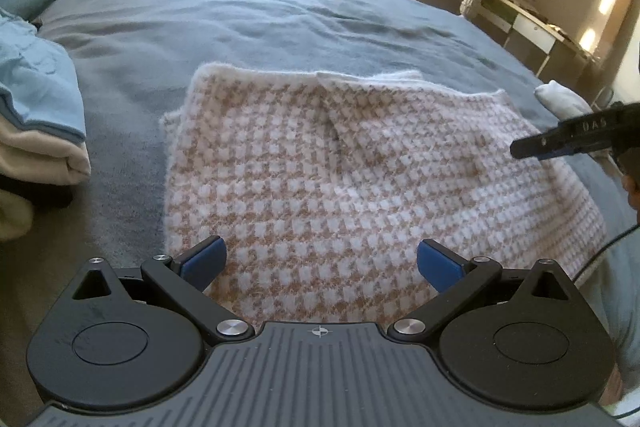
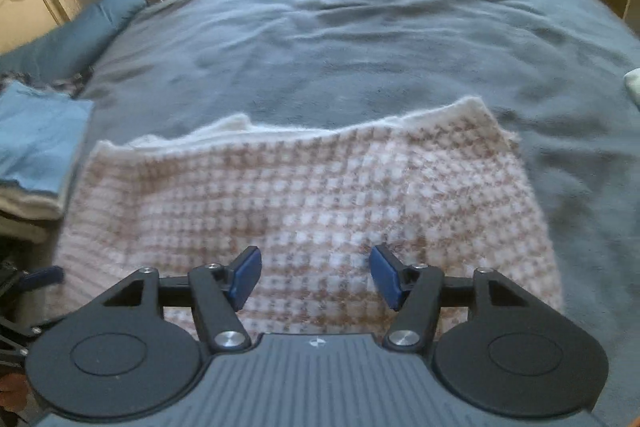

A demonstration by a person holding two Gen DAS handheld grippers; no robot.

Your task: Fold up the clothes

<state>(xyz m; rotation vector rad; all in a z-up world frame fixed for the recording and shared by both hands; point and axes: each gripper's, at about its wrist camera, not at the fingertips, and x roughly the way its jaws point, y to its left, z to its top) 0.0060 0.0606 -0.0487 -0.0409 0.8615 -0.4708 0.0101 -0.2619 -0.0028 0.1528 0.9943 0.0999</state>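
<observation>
One garment partly folded, both claws empty.
Houndstooth knit [image 1: 340, 179] spread mid-frame on blue bed [image 1: 240, 27], sleeves tucked in; left claw [image 1: 320, 263] and right claw [image 2: 314, 277] gaping above it; probably more folds left; finished stack [image 1: 36, 131] at left edge.

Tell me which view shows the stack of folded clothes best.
The left wrist view: the stack of folded clothes fills its left edge, sharp, with blue and cream layers distinct. The right wrist view shows the stack smaller, blurred and partly cropped.

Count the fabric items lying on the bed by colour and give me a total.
Tan-and-white houndstooth garment: 1
Light blue folded cloth: 1
Cream folded cloth: 1
White cloth at the bed's right edge: 1
Total: 4
</observation>
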